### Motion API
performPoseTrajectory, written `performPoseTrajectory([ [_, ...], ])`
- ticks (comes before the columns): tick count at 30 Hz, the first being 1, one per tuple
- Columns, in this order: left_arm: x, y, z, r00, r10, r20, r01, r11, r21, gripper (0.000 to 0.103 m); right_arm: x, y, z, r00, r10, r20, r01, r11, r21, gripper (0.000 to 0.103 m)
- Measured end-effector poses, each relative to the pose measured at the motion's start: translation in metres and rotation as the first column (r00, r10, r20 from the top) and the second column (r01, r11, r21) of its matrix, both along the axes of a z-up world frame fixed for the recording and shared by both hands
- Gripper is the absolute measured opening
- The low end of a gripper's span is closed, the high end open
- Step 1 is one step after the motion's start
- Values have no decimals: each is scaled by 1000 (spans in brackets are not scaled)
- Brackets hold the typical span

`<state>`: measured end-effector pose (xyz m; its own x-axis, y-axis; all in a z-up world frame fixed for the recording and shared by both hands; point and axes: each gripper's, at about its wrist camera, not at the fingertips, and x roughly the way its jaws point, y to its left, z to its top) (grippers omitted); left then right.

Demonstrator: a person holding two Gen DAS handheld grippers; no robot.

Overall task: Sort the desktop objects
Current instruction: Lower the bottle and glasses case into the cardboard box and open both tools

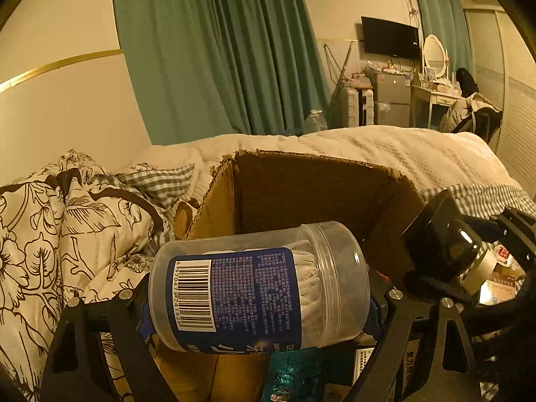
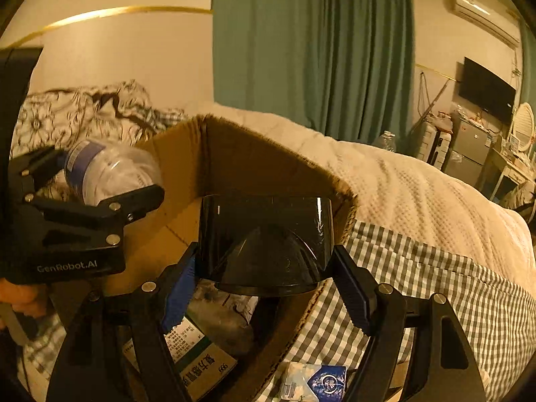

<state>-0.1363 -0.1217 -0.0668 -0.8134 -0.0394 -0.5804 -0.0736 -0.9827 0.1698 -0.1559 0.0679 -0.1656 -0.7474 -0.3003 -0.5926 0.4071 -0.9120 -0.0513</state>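
With a green-and-white medicine carton [image 2: 197,361] already inside the torn brown cardboard box [image 1: 301,187], the left gripper [image 1: 261,305] clamps a clear plastic floss-pick jar [image 1: 258,288] and the right gripper [image 2: 264,284] a glossy black container [image 2: 264,238], both over it, unreleased.

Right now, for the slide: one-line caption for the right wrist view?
Right gripper holds a black container over an open cardboard box on the bed.

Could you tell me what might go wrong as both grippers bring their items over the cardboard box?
The left gripper holds the clear jar sideways, so it may roll on landing.
The right gripper holds a glossy black container that could slip.
Both hang close over the cardboard box and might collide.
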Motion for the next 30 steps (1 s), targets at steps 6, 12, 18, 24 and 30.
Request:
performPoseTrajectory([
  [6,-1,-3,1,1000,10,16,-10,1000,22,93,4,-5,-3,1000,10,-14,-10,1000,28,82],
  [12,10,-3,12,1000,4,-19,-4,999,45,97,11,-1,8,999,-3,-48,4,1000,10,89],
  [18,24,-3,29,997,12,-74,-6,997,74,103,20,7,23,995,-40,-91,40,999,-5,90],
  [24,44,-5,54,988,37,-151,-18,992,123,103,40,16,46,981,-88,-170,85,996,-24,93],
  [30,62,-7,72,978,33,-205,9,980,200,103,66,31,75,954,-136,-268,115,989,-94,103],
])
